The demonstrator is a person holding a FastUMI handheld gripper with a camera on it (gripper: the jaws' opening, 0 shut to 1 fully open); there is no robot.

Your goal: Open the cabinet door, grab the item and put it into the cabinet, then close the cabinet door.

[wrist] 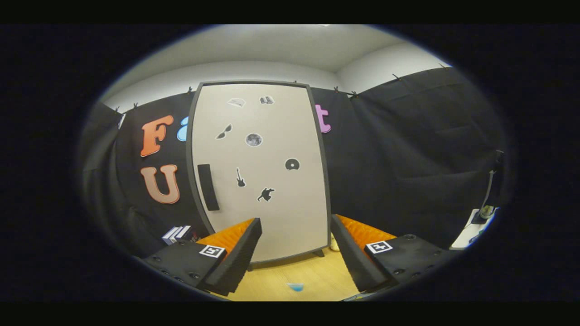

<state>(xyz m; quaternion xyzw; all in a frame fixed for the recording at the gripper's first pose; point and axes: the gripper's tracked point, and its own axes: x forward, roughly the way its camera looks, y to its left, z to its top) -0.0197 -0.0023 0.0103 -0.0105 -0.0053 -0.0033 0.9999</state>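
A tall cabinet [267,181] stands straight ahead on the wooden table [312,274], its pale door shut and dotted with small dark stickers. A dark vertical handle [208,187] sits on the door's left side, just above my left finger. My gripper [297,237] is open, fingers spread wide, with nothing between them but the cabinet's lower door and the tabletop. A small pale object [334,243] peeks out at the cabinet's right foot, close to my right finger; I cannot tell what it is. A small blue thing [295,286] lies on the table between my fingers.
A stack of small boxes or books [178,233] lies to the left of the cabinet, beyond my left finger. Black cloth walls close the booth behind and to the right. A stand on a white surface [482,217] is at the far right.
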